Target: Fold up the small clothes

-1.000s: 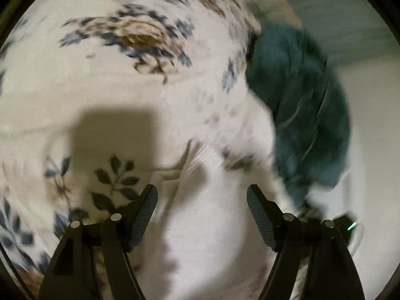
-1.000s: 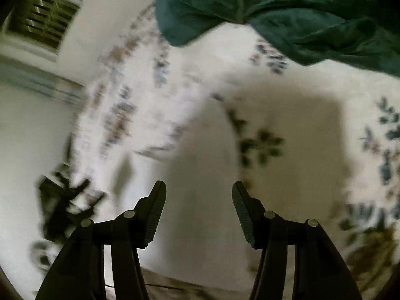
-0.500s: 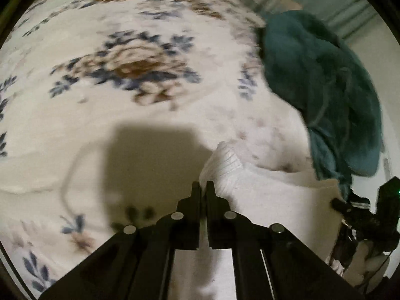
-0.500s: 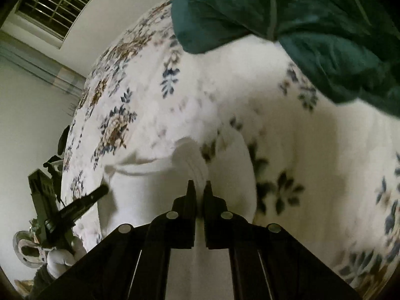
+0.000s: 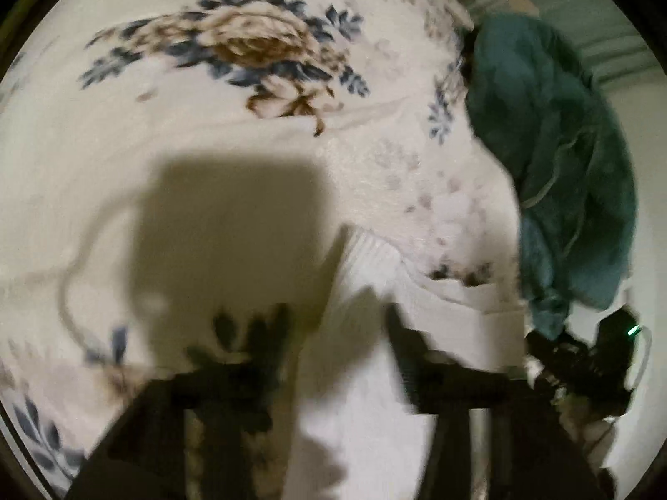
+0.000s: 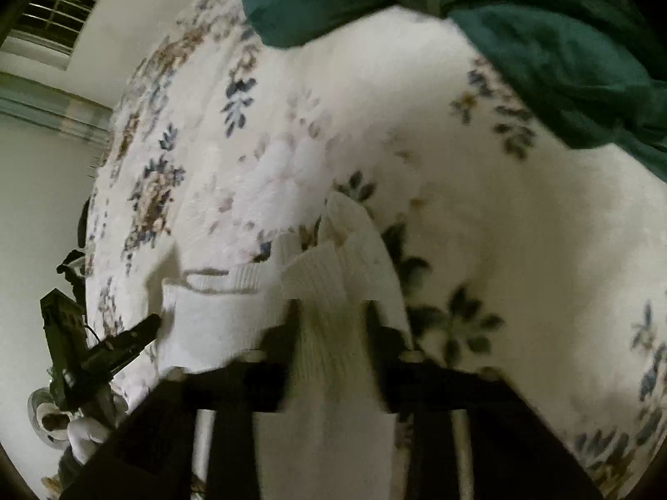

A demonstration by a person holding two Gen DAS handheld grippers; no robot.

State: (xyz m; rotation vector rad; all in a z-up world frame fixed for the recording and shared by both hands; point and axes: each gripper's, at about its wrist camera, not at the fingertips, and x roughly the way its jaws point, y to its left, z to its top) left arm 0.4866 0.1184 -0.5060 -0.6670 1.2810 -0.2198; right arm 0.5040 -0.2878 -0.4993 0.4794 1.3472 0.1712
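White ribbed knit is what I'm working with: a small white garment [image 6: 329, 291] lying on the floral bedspread [image 5: 250, 158], with a ribbed cuff or sleeve end running up between the fingers of my right hand-held gripper [image 6: 333, 325]. Those jaws have just been opening and stand about half apart; the sleeve lies between them, and I read it as released, not pinched. My left hand-held gripper [image 5: 333, 358] has likewise just been opening, half apart over the garment's other ribbed edge, gripping nothing that I can see through the blur.

Main risk, as I judge it: the knit is soft and clingy, so a pad could snag the ribbing as I pull away and drag the fold open again. The sleeve also sits humped, not flat, so it may spring back. White cloth on a pale bedspread makes the edges hard to pick out for my next grasp.

Room is fair. The teal cloth [image 6: 521, 21] lies well beyond the garment, bare bedspread lies ahead, and the bed's edge falls off behind my left gripper in the right wrist view.
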